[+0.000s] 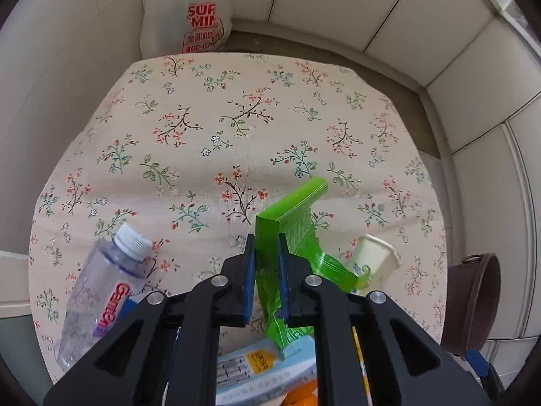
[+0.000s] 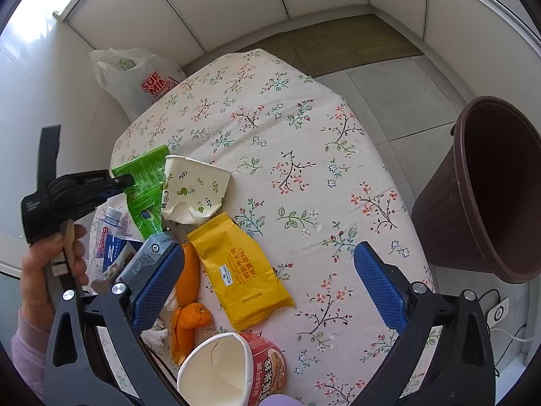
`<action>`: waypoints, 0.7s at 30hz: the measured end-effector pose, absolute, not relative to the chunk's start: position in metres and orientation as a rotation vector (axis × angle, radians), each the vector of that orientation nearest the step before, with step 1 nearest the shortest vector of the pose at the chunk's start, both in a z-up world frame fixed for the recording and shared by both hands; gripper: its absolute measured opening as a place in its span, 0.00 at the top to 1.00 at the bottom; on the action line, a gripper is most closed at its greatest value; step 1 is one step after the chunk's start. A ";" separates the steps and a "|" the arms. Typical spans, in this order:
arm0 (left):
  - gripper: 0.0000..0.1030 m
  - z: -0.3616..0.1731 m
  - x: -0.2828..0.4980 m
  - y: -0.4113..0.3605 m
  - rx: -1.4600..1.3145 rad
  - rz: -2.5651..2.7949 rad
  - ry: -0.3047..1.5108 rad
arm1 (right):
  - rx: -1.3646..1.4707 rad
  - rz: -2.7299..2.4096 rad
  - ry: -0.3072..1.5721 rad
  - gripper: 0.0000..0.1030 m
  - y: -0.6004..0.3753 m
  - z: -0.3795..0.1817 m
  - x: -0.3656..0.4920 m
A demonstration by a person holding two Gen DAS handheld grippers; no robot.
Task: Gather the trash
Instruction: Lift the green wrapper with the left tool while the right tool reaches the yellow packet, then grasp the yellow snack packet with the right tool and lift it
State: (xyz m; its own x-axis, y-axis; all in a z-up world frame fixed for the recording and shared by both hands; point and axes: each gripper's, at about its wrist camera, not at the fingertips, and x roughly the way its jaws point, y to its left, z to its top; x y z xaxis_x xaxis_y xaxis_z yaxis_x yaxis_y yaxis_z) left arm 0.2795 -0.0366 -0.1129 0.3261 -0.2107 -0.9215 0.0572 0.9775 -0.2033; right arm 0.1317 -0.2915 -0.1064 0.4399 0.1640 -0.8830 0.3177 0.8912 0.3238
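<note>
My left gripper [image 1: 267,240] is shut on a green snack wrapper [image 1: 294,209], which sticks up between its blue pads above the floral tablecloth [image 1: 203,118]. The right wrist view shows the same gripper [image 2: 125,180] held by a hand [image 2: 44,264], pinching the green wrapper [image 2: 145,172] beside a crushed paper cup [image 2: 196,189]. My right gripper [image 2: 270,253] stands open over a yellow wrapper [image 2: 243,270], holding nothing. Orange peel [image 2: 189,304], a red instant-food cup [image 2: 233,368], a clear plastic bottle [image 1: 101,291] and a pale blue carton [image 1: 270,368] lie around them.
A brown bin [image 2: 490,186] stands on the tiled floor off the table's right side. A white plastic shopping bag [image 2: 142,77] sits on the floor behind the table's far left corner. White cabinets and a mat line the far wall.
</note>
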 end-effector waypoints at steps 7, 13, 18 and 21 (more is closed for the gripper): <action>0.89 -0.057 0.204 -0.012 -0.177 -0.224 1.029 | 0.442 -0.100 1.119 0.07 -0.287 -0.113 0.146; 0.89 -0.009 0.130 0.016 -0.302 -0.304 0.855 | 0.375 0.020 1.252 0.10 -0.275 -0.142 0.175; 0.89 0.009 0.108 0.032 -0.313 -0.320 0.780 | 0.312 0.100 1.402 0.29 -0.256 -0.179 0.190; 0.89 0.014 0.105 0.045 -0.319 -0.314 0.747 | 0.301 0.094 1.426 0.29 -0.248 -0.192 0.193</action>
